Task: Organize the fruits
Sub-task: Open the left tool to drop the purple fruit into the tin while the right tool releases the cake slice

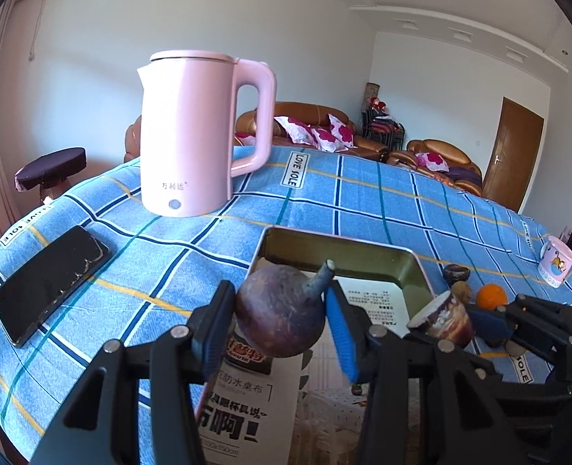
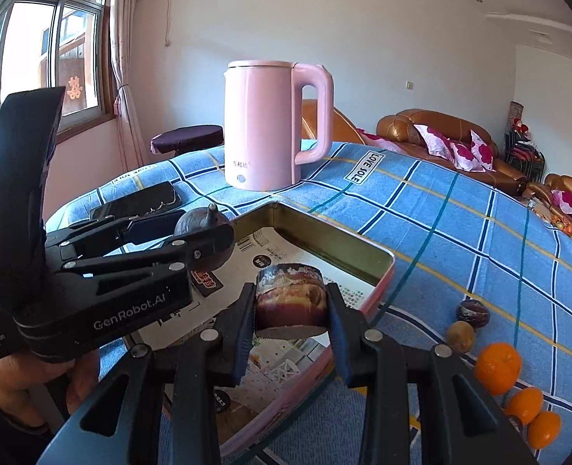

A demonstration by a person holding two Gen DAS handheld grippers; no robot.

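Note:
My left gripper (image 1: 280, 316) is shut on a round dark purple fruit with a stem (image 1: 282, 310), held above the near part of a shallow metal tray (image 1: 340, 250) lined with printed paper. My right gripper (image 2: 290, 312) is shut on a cut purple fruit piece (image 2: 290, 304) above the tray's near right rim (image 2: 386, 267). The left gripper (image 2: 192, 238) with its fruit (image 2: 198, 223) shows at left in the right wrist view. Loose on the cloth right of the tray lie oranges (image 2: 497, 368), a brownish fruit (image 2: 460, 335) and a dark purple fruit (image 2: 472, 312).
A pink electric kettle (image 1: 192, 131) stands behind the tray on the blue checked tablecloth (image 1: 363, 201). A black phone (image 1: 49, 283) lies at the left. A small pink cup (image 1: 557, 261) stands at the far right edge. Sofas and a door lie beyond the table.

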